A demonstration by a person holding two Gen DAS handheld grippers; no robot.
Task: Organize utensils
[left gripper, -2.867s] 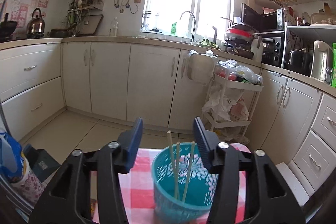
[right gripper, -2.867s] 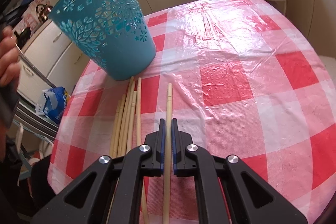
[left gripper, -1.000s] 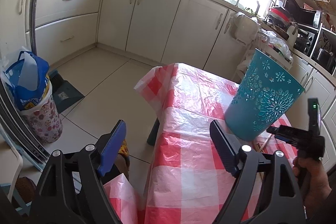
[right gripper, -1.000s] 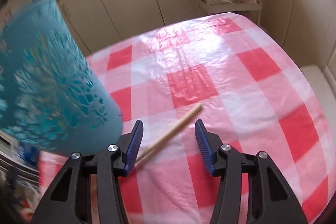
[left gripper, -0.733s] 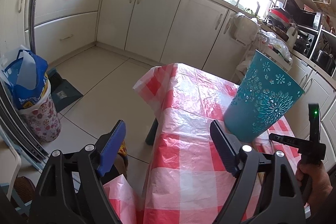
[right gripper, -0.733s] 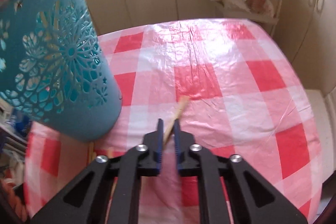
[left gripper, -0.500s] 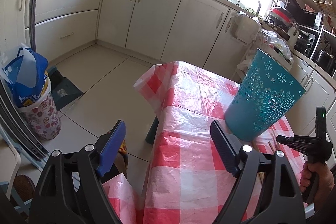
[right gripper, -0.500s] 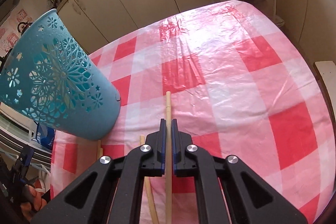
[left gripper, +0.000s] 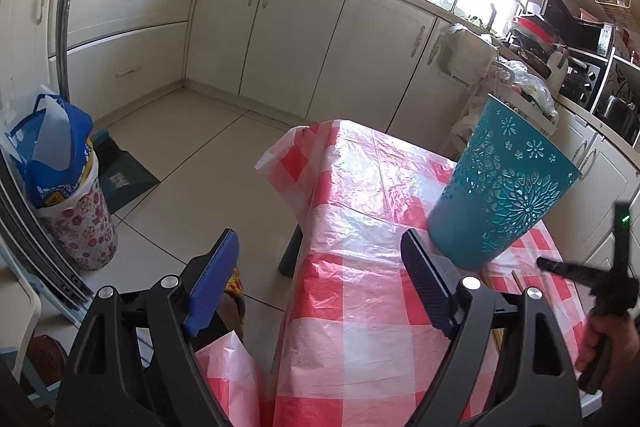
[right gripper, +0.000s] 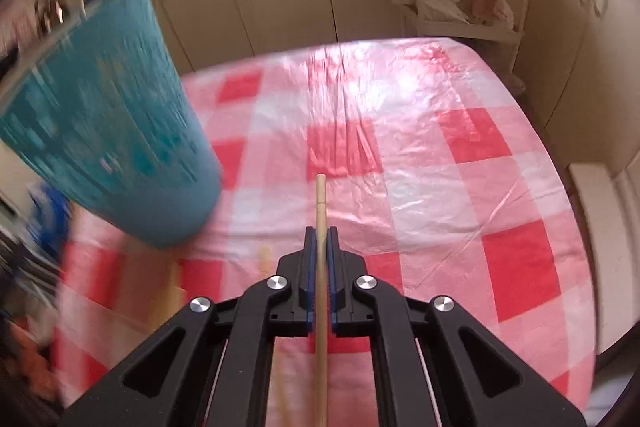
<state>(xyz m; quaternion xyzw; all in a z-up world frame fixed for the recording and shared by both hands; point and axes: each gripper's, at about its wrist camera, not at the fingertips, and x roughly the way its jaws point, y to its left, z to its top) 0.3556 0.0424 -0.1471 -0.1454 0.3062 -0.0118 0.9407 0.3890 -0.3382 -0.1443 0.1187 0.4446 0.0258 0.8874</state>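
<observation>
Left wrist view, from the left: a floral-printed bin [left gripper: 82,223] lined with a blue and white plastic bag is seen on the pale tiled floor. The left gripper [left gripper: 320,279] is held wide open, with nothing between its ribbed blue and black pads; it hovers over the near edge of the table. A glossy, crinkled red-and-white checked plastic tablecloth [left gripper: 352,291] is draped over that table. On it a tapered teal plastic basket with cut-out flower patterns [left gripper: 500,195] is seen, standing on its narrow base. At the far right the right gripper [left gripper: 576,273] is seen from the side, grasped in a hand [left gripper: 608,343].

Right wrist view, from the left: the teal basket [right gripper: 108,131] is heavily motion-blurred, so its perforations cannot be made out. Pale wooden chopsticks [right gripper: 170,291], blurred, are noted on the cloth just below it. The right gripper [right gripper: 320,239] is clamped tight on a single slim round wooden chopstick [right gripper: 321,203], which projects straight forward beyond the blue pads above the tablecloth [right gripper: 460,187]. This grasp is not resolved in the left wrist view.
</observation>
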